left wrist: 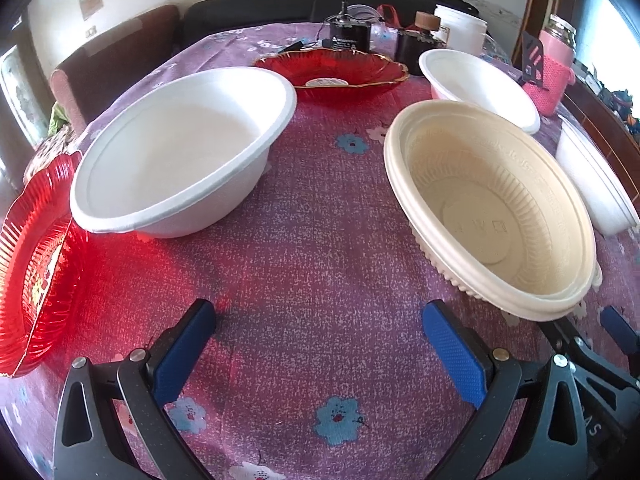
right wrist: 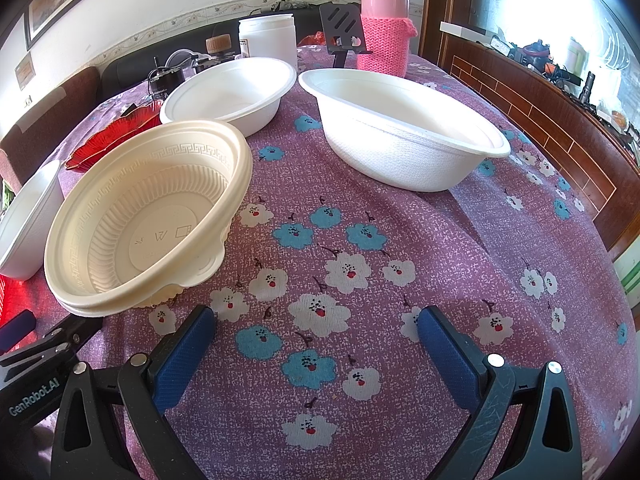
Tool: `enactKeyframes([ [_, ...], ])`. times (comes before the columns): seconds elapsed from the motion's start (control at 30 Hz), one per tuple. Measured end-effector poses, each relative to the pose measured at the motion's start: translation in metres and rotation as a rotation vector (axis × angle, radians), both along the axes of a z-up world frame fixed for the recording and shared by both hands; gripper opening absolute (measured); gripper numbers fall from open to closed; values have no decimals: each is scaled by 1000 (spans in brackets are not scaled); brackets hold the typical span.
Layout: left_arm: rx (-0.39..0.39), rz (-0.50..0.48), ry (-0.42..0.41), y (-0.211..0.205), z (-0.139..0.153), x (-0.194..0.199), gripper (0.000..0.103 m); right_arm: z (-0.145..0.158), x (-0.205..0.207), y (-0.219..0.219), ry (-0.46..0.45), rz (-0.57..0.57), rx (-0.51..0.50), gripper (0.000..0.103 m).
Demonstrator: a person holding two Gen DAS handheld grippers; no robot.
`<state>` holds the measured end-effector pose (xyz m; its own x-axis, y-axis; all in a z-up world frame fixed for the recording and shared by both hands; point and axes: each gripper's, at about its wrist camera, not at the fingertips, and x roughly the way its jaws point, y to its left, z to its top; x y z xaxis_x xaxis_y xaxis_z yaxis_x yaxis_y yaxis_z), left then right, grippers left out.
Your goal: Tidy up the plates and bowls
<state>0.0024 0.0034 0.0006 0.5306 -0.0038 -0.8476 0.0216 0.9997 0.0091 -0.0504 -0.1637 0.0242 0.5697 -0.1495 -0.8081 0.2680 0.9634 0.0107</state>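
Nothing is held yet: the left gripper (left wrist: 318, 326) is spread wide over bare tablecloth (left wrist: 320, 200), and the right gripper (right wrist: 316, 330) is spread just as wide, empty too. The cream ribbed bowl (right wrist: 148, 216) is taken as the landmark, sitting between the two tools and just ahead of them. To its left a large white bowl (left wrist: 180, 152) is seen, with a red plate (left wrist: 36, 272) beyond that at the table's edge. Behind the cream bowl a second red plate (left wrist: 332, 68) and a smaller white bowl (right wrist: 232, 92) are found; to its right, another white bowl (right wrist: 404, 132). Trouble can be expected from the thin rims: a light bowl could be buckled or skidded across the cloth if pinched off-centre. The edge plate could be nudged off by a careless left approach. The pink-sleeved flask (right wrist: 384, 28) far behind could be toppled by an overreach.
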Motion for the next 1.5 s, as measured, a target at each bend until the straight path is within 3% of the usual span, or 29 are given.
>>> enactKeyframes([
  [0.33,5,66,-18,-3,0,-4,103,1,-6,-2,20,39,12,102],
  [0.57,-8,13,-11,0,1,-14,101,2,-3,-1,87,46,23,102],
  [0.73,-122,-76,-10,6,23,-49,98,2,-12,-1,96,82,26,102],
  [0.87,-127,-123,-226,16,77,-97,98,2,-20,-1,107,114,26,102],
  [0.93,-162,-140,-290,28,107,-118,98,6,-28,-4,123,104,45,100],
  [1.03,-189,-183,-349,49,162,-144,98,29,-53,-9,28,64,63,97],
  [1.1,-153,-176,-447,65,206,-169,98,55,-75,-11,-62,55,62,97],
  [1.3,-71,-157,-709,95,335,-209,98,182,-134,-16,-369,66,21,97],
  [1.4,-25,-122,-777,108,383,-208,98,247,-143,-19,-493,83,27,97],
  [1.5,2,-93,-780,121,431,-190,98,316,-141,-14,-580,106,9,97],
])
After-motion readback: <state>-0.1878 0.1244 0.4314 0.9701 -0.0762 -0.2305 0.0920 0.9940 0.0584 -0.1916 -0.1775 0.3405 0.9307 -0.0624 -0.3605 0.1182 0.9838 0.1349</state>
